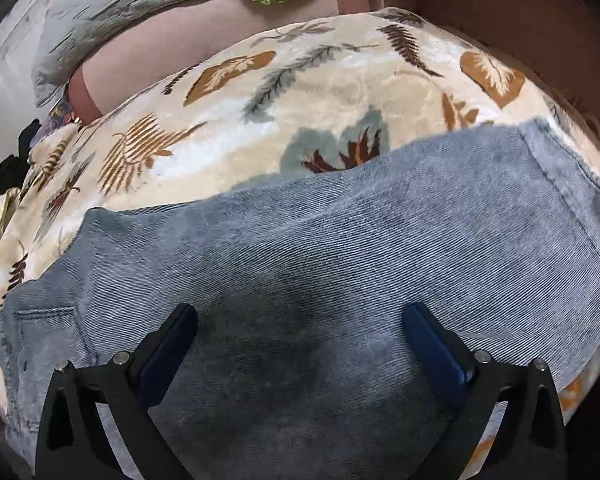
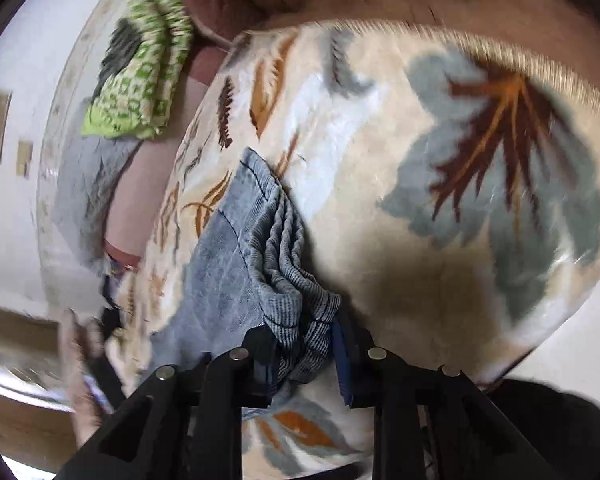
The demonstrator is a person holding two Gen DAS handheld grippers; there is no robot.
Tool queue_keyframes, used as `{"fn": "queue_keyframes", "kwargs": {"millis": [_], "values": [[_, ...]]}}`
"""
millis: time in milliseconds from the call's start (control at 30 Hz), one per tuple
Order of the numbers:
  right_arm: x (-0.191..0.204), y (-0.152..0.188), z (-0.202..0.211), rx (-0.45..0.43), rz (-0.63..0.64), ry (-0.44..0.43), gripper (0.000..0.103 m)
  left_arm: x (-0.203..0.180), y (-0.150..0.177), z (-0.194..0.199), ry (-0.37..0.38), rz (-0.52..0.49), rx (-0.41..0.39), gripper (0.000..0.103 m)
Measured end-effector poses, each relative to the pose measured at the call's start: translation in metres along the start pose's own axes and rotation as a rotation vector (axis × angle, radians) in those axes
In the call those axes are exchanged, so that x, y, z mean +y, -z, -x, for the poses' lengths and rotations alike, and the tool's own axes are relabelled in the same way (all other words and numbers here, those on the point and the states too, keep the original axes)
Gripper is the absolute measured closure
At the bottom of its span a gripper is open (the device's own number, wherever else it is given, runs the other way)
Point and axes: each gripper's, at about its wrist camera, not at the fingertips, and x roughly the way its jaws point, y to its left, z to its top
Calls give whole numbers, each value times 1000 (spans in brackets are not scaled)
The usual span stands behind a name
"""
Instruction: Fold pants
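left gripper (image 1: 300,336): ours, nearest the lens, jaws spread wide above the pants (image 1: 320,248), holding nothing | pants: lying across the leaf-print blanket (image 1: 320,96) | right gripper (image 2: 304,344): we have it clamped on bunched hem layers | risk: we judge a layer could slip out, skewing the fold

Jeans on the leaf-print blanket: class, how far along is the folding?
Done: the jeans lie flat across the blanket in the left wrist view. In hand: the right gripper pinches a bunched, layered edge; the left gripper hovers open above the denim. Left: laying that edge over and finishing a compact fold.
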Motion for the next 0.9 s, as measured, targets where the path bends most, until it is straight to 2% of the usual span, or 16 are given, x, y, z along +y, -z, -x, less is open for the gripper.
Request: {"fn": "queue_keyframes", "kwargs": {"millis": [133,167,233,300,333,367,433,500,533,567,633,733,800,900], "values": [[5,2,-4,0,39,43,78,2,-2,28,46,11,-105,1],[2,1,-7,14,26,41,74,2,0,25,45,16,-97,1],[-11,0,-8,19,-52,-1,70,-12,8,-6,33,-66,50,0],[-16,-2,-7,29,-95,-47,60,-8,10,0,42,-68,-8,0],[-16,-3,-6,33,-97,-64,50,-6,9,5,48,-44,0,0],[-15,-4,-6,33,-94,-69,46,-1,6,14,64,-10,-12,0],[-14,-5,-8,42,-101,-63,45,1,7,30,63,-19,-64,0],[-12,-7,-9,44,-80,-50,48,3,16,31,-2,-49,-75,0],[-11,-8,-9,46,-70,-28,68,4,25,19,-21,-65,-30,0],[-9,-9,-11,53,-60,-18,75,2,30,6,-11,-85,19,0],[5,-10,-7,48,1,7,77,8,34,2,19,-79,-13,0],[57,-13,13,-17,157,35,77,2,32,5,-20,-112,-21,0],[102,-10,23,-51,278,33,77,1,33,5,-20,-112,-28,0],[176,13,31,-92,480,17,77,26,34,8,100,-23,-26,0]]}}
